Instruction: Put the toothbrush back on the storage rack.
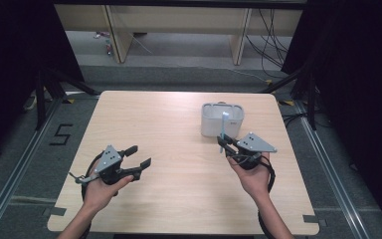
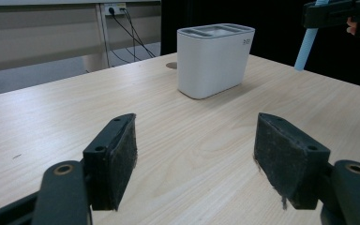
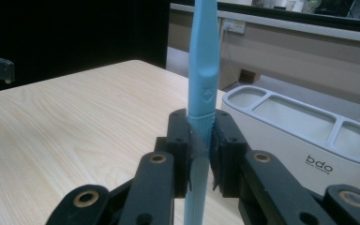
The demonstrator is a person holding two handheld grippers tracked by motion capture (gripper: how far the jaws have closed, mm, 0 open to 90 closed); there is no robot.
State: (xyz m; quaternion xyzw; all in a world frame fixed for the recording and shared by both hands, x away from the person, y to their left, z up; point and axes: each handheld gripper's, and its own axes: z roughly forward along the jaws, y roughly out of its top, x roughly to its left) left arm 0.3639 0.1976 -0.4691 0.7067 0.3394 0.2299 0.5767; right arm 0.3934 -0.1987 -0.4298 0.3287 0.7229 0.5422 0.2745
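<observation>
even, soft light falls on the pale table (image 1: 179,149) from above; dark surroundings frame it. shadows are faint, no glare, and the near jaws look slightly soft.

Wood table (image 1: 179,199), cables (image 1: 271,37) behind.

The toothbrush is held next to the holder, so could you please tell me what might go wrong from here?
1. The right gripper clamps the toothbrush on a narrow part of its handle, so it may pivot or slip.
2. The holder has three slots split by thin walls; the brush could catch a wall.
3. The holder stands free on the table, and the left gripper is open and apart from it, so a knock might shift or tip it.
</observation>
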